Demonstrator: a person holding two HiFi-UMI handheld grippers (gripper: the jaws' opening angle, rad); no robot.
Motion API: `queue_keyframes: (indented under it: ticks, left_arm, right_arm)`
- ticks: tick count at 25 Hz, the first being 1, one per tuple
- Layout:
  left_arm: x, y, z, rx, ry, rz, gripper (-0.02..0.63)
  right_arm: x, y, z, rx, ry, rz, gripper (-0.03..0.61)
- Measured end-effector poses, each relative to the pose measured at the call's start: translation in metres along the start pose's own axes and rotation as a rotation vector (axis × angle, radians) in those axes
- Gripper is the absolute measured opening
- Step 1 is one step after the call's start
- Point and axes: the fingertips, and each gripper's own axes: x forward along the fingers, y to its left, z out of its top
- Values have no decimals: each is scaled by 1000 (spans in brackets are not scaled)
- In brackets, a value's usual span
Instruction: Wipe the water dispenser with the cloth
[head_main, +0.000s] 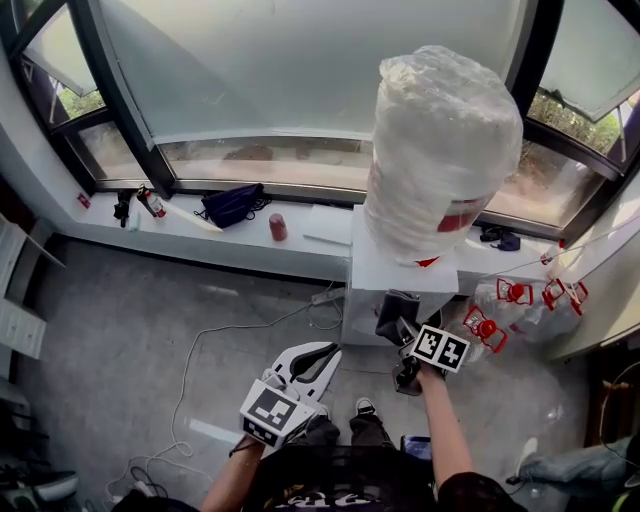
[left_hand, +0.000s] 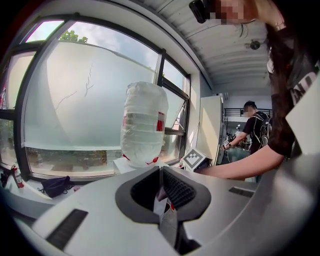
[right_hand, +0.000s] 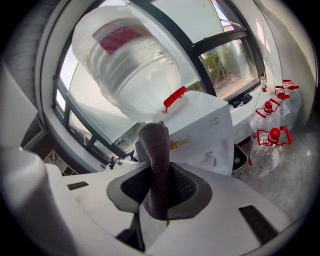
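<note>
right hand-held gripper (right_hand: 159, 192): clamped on a dark grey cloth (right_hand: 156, 155), one jaw on each side; cloth standing up out of the pads in a folded loop.
place in the head view: lower right of centre, marker cube facing up, cloth end right at the front of the water dispenser (head_main: 400, 275) (touching or just short of it, cannot tell).
left hand-held gripper (left_hand: 161, 172): closed, pads together, nothing held; low and left of centre in the head view, well apart from the dispenser.
water dispenser: white box, right of centre in the head view, backed against the windowsill (head_main: 180, 228).
bottle (head_main: 442, 150): large, upended on top of the dispenser, wrapped in clear film, red label on its side; fills the upper right of the head view.
windowsill: runs across the middle of the head view; dark bag (head_main: 232, 205) and red can (head_main: 278, 227) on it, left of the dispenser.
jugs (right_hand: 270, 150): clear, red caps and handles, grouped on the floor (head_main: 120, 330) just right of the dispenser.
person (left_hand: 255, 127): dark shirt, far off at the right of the left gripper view.
</note>
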Motion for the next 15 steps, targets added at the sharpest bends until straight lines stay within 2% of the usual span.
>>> queue_keyframes:
  ticks: [7,11,15]
  left_arm:
    - [-21,26,-29,-13,1,-31,20]
    - [-21,37,-51,-21,18,-52,20]
    - [-13,45,-62,2,18,-73,20]
  right_arm:
    - [48,59,-49,-199,57,9,103]
    - [76,67,-66,-305,76,11,103]
    - [93,58,-57,-394,75,-39,103]
